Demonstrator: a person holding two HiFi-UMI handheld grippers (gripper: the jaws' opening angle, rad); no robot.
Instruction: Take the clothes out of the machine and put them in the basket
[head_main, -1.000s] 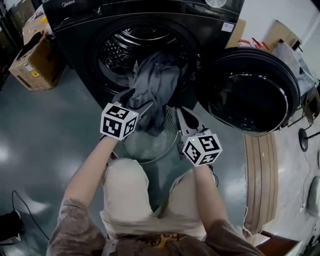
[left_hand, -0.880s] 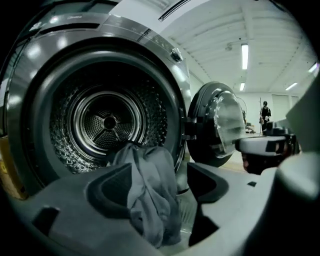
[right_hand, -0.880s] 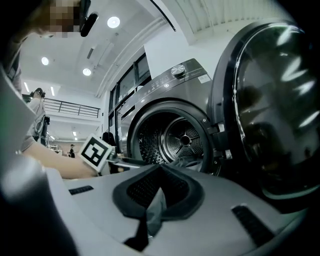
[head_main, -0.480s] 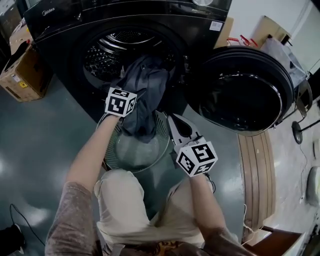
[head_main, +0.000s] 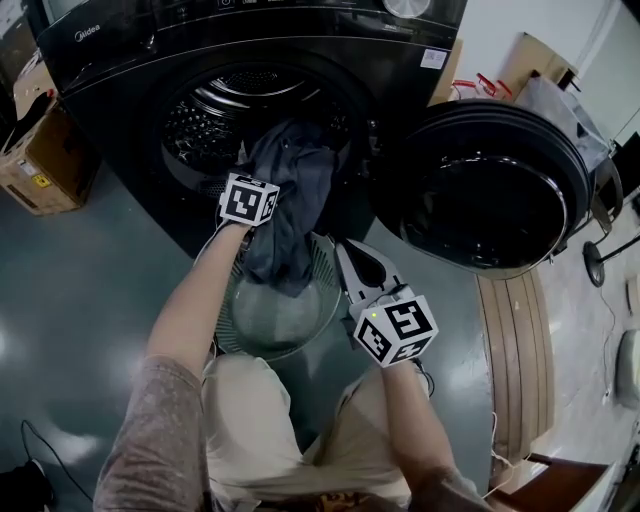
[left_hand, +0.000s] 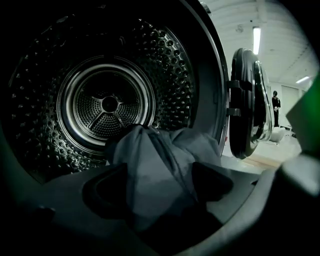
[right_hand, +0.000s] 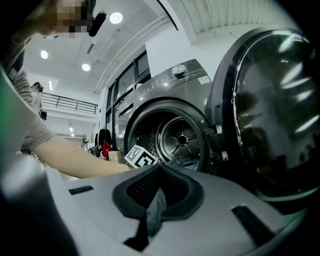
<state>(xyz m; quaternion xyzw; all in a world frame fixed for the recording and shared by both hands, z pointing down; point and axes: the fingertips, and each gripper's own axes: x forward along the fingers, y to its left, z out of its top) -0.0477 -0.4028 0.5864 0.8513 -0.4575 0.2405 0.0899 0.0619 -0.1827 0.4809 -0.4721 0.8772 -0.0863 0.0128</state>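
Taking the head view as a clock dial centred on the round wire-mesh basket (head_main: 270, 322), we locate the black front-loading washing machine (head_main: 120, 70) at 12 o'clock, with its perforated steel drum (head_main: 205, 120) exposed. The round black glass door (head_main: 495, 195) stands swung open at 2 o'clock. A brown cardboard box (head_main: 35, 160) sits on the floor at 10 o'clock.

The dark grey fabric garment (head_main: 292, 210) is bunched on the lip of the drum opening. Its lower part hangs down the front of the machine, over the basket's 12 o'clock rim and above the basket mouth.

Our left gripper (left_hand: 159, 186) reaches to the drum opening, at the top of the garment, and points into the drum. Its jaws are opening and stand wide apart. The garment lies between them, and the pads do not press on it.

Our right gripper (right_hand: 156, 194) is held level at 3 o'clock of the basket, pointing toward the machine. Its jaws are closed together on a narrow strip of the garment, which droops from between the pads.
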